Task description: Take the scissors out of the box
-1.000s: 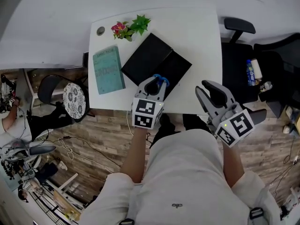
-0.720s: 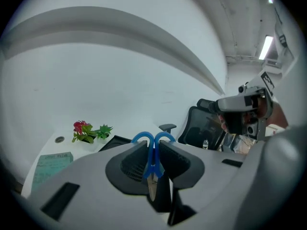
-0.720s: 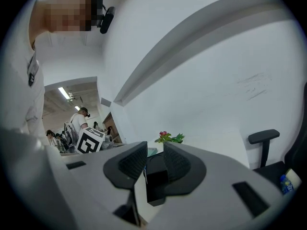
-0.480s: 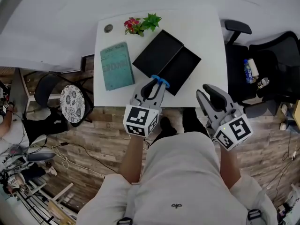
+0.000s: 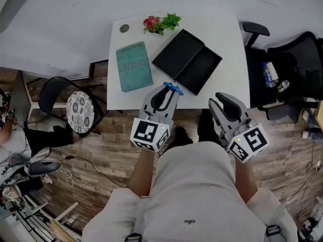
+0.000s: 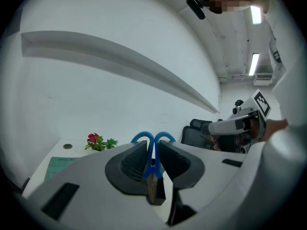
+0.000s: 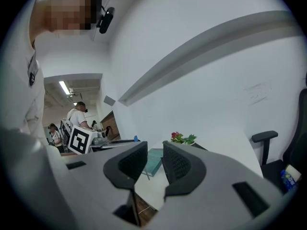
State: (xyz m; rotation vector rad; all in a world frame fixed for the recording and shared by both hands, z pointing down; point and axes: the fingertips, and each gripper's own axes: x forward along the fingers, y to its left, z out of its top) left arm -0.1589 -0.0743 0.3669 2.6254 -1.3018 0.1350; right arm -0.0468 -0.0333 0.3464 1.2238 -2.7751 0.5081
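Note:
The open black box [image 5: 186,60] lies on the white table [image 5: 227,39], lid and tray side by side. My left gripper [image 5: 163,93] hovers at the table's front edge, clear of the box, and is shut on the blue-handled scissors [image 5: 173,88]. In the left gripper view the scissors [image 6: 152,143] stand upright between the pads, with the handle loops sticking out past the fingertips of the left gripper [image 6: 153,158]. My right gripper [image 5: 222,101] is off the table's front right, open and holding nothing. The right gripper [image 7: 154,163] shows a bare gap between its pads.
A teal book [image 5: 134,66] lies left of the box, with a small flower plant [image 5: 160,22] at the table's back edge. A black office chair [image 5: 290,64] stands right of the table and a round patterned stool [image 5: 79,110] to its left. Other people [image 7: 76,116] work in the background.
My left gripper has drawn back from above the box to the table's front edge, carrying the scissors with it. The right gripper has drawn back slightly too, still open.

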